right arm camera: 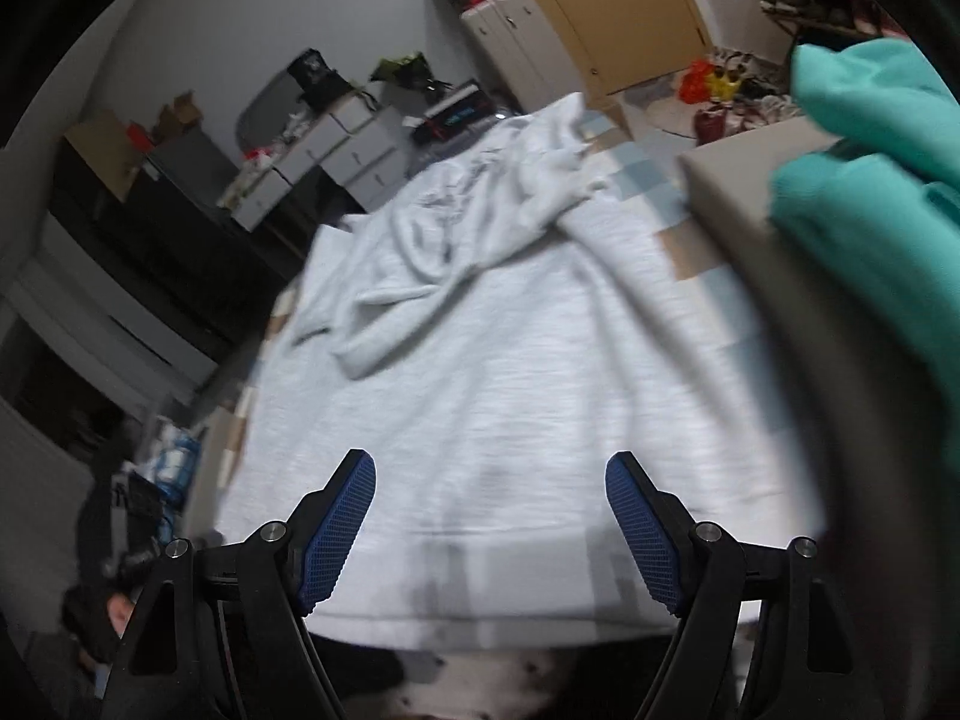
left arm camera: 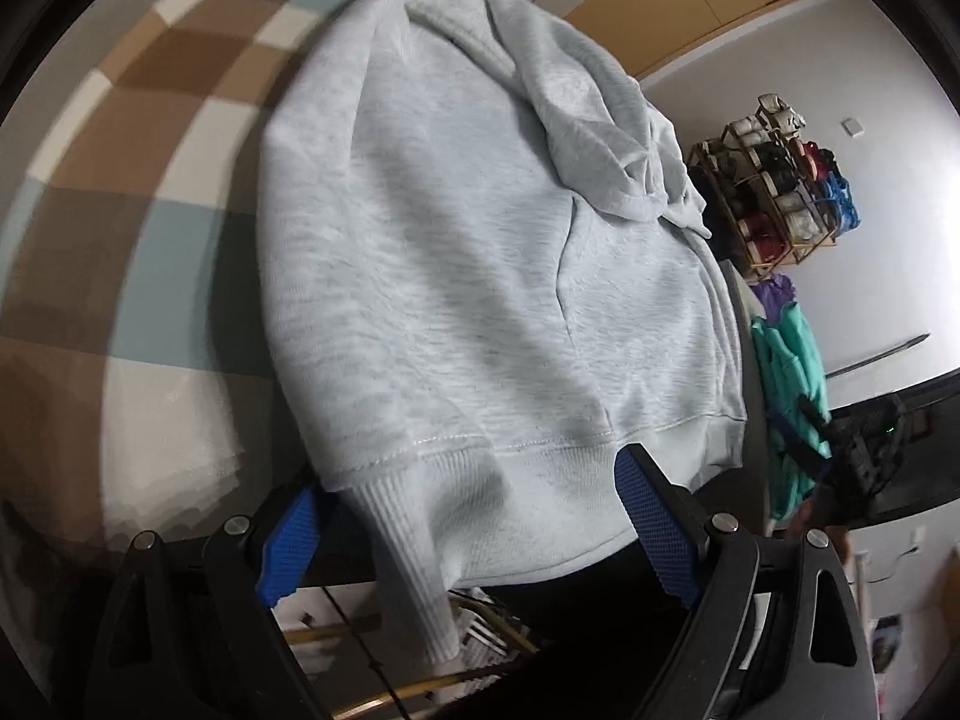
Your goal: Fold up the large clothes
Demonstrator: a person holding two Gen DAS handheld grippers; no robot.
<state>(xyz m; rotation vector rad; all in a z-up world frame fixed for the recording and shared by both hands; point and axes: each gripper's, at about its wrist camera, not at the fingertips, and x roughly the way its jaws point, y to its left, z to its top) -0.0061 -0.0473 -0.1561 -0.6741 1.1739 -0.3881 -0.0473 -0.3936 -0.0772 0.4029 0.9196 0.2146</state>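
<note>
A light grey sweatshirt (left arm camera: 456, 276) lies spread on a checkered cloth (left arm camera: 150, 138), its ribbed hem toward me and a sleeve crumpled over the far part. My left gripper (left arm camera: 474, 480) is open at the hem, the ribbed cuff (left arm camera: 414, 576) hanging down between its blue pads over the table edge. In the right wrist view the sweatshirt (right arm camera: 498, 360) fills the middle. My right gripper (right arm camera: 489, 480) is open and empty just above the hem. The right gripper also shows in the left wrist view (left arm camera: 864, 450), at the far right.
A teal garment (right arm camera: 876, 228) lies on a grey box (right arm camera: 738, 180) at the sweatshirt's right; it also shows in the left wrist view (left arm camera: 792, 372). A shoe rack (left arm camera: 774, 186), drawers (right arm camera: 336, 144) and a wooden door (right arm camera: 612, 12) stand around the room.
</note>
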